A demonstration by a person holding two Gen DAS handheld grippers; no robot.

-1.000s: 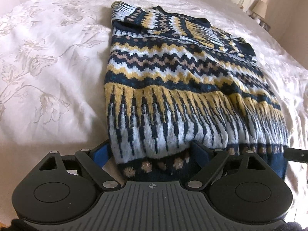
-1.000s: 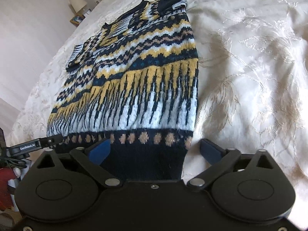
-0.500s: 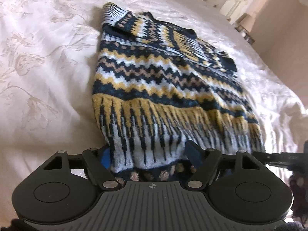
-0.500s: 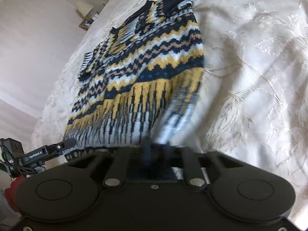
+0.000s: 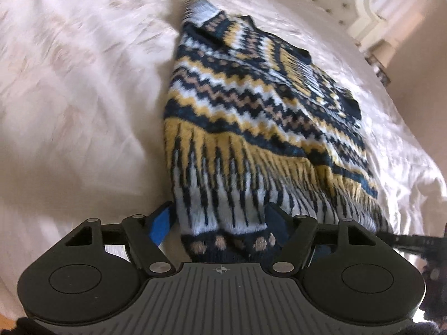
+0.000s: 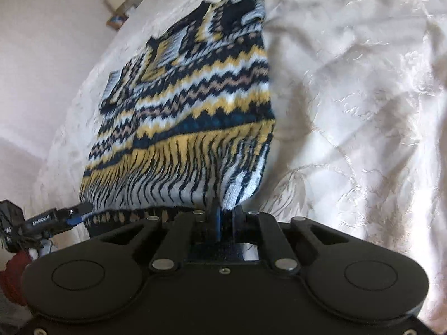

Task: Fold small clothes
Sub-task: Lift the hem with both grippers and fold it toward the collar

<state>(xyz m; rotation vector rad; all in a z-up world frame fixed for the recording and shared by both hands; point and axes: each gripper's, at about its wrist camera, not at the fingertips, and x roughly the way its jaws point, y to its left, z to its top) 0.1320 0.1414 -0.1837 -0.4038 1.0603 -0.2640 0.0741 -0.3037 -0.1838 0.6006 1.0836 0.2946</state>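
1. A cream bedspread (image 5: 69, 117) spread wide to the left of the sweater (image 5: 251, 117) in the left wrist view, and another broad wrinkled stretch lay to its right in the right wrist view; a tufted headboard (image 5: 329, 2) closed off the far end of the bed.
2. The sweater was knitted in navy, mustard, white and tan zigzag bands, with a dark dotted hem (image 5: 232, 244) nearest the cameras and the sleeves folded across its far end.
3. Its far part lay on the bedspread, while the near hem was raised (the fabric there looked blurred).
4. The left gripper (image 5: 220, 223) had its blue-padded fingers (image 5: 160, 223) spread on either side of the hem's left corner, not pressed against it, so it was released.
5. The right gripper (image 6: 225, 213) was clenched on the hem's right corner, the knit bunching up from between its closed fingers.
6. The left gripper's tip (image 6: 72, 213) showed at the hem's other end in the right wrist view.
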